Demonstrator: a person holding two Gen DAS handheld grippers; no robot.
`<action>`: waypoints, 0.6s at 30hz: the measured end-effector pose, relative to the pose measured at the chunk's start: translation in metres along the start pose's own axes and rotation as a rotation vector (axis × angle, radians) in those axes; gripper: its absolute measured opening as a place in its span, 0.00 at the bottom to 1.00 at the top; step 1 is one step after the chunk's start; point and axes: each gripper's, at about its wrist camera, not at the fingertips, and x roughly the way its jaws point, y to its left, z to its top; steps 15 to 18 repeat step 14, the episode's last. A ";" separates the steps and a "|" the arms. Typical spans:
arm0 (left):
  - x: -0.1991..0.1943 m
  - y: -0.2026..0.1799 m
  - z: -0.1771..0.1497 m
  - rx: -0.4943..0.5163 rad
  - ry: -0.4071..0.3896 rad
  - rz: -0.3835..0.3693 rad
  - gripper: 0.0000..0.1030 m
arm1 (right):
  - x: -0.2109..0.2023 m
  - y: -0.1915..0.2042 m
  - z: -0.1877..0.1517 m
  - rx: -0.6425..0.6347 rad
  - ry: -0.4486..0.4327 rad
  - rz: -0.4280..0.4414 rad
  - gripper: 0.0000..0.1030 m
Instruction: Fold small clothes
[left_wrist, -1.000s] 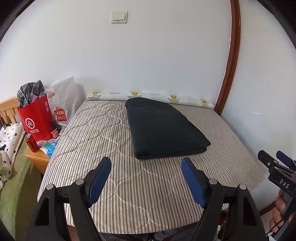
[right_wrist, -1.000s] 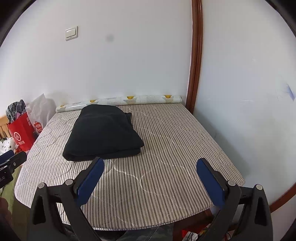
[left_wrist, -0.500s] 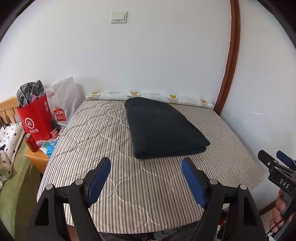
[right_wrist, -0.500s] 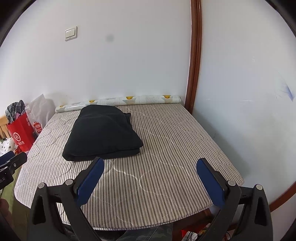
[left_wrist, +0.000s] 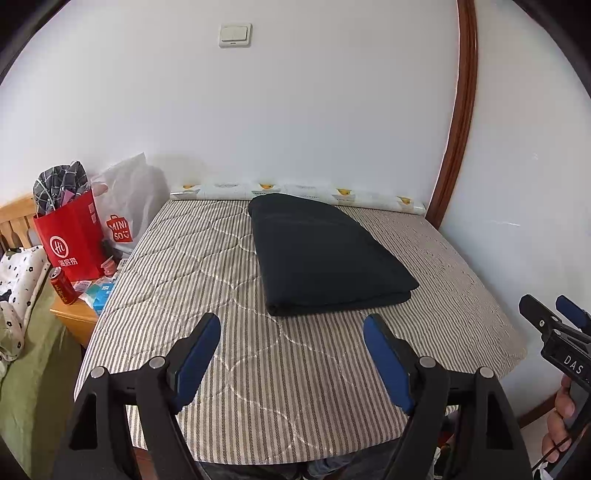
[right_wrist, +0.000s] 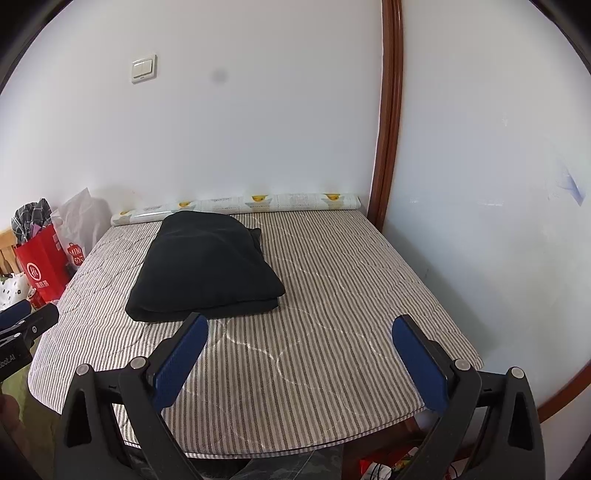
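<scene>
Nearby, "MINISO" bag (left_wrist: 120, 229), folded dark garment (left_wrist: 325, 254), left claw (left_wrist: 291, 356) released, right claw (right_wrist: 299, 354) released

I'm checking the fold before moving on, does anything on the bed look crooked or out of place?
Mostly tidy. The folded black garment lies flat on the striped mattress, but a bit of fabric sticks out at its far right corner, so the edges aren't flush. Both grippers are open and clear of it.

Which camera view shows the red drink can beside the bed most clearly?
The left wrist view shows it best: the red can stands whole and upright on the wooden nightstand, in front of the red paper bag. In the right wrist view only a small red part shows, behind the left gripper.
</scene>
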 end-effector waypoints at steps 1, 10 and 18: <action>0.000 0.000 0.000 0.000 0.000 -0.001 0.76 | 0.000 0.000 0.000 0.001 0.000 -0.001 0.96; -0.002 0.002 0.001 0.002 -0.001 -0.009 0.77 | 0.001 0.003 0.001 -0.007 0.003 -0.004 0.96; 0.001 0.005 0.002 -0.005 0.001 -0.014 0.77 | 0.002 0.006 0.003 -0.012 0.005 -0.002 0.96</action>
